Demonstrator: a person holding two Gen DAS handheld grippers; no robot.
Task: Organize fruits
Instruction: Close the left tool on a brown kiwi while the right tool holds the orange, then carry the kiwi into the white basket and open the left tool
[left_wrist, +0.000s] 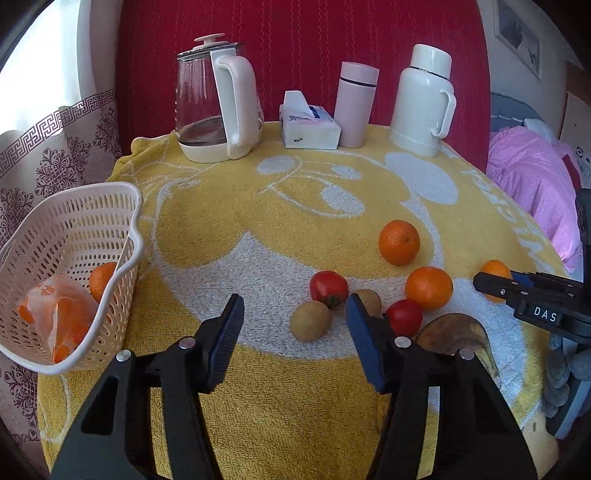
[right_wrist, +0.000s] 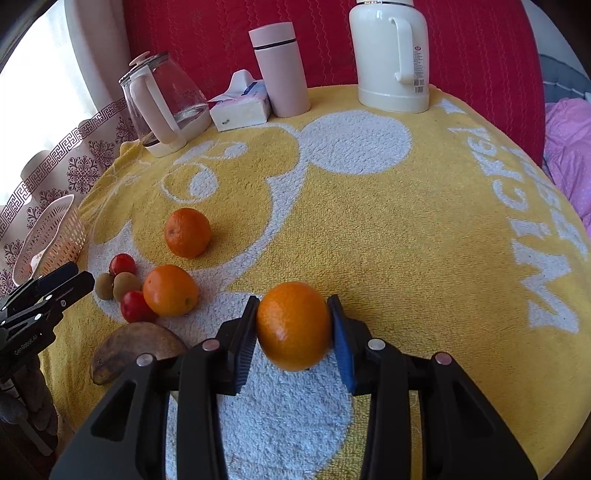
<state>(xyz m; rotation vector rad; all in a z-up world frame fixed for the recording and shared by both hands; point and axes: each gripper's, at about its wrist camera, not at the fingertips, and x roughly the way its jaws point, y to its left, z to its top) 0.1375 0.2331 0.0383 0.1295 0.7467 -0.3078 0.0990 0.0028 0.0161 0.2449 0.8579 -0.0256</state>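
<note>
Right tongs (right_wrist: 292, 325) clamp an orange (right_wrist: 293, 326); left tongs (left_wrist: 295, 321) gape empty.

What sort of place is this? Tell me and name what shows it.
Probably a bedroom at home: pink bedding lies beside the table, which is covered with a yellow cartoon towel, and a glass kettle, tissue pack and white thermos stand along its far edge by a patterned curtain.

Yellow/white towel (left_wrist: 258, 221), orange oranges (right_wrist: 293, 325), red backdrop (left_wrist: 295, 55).
</note>
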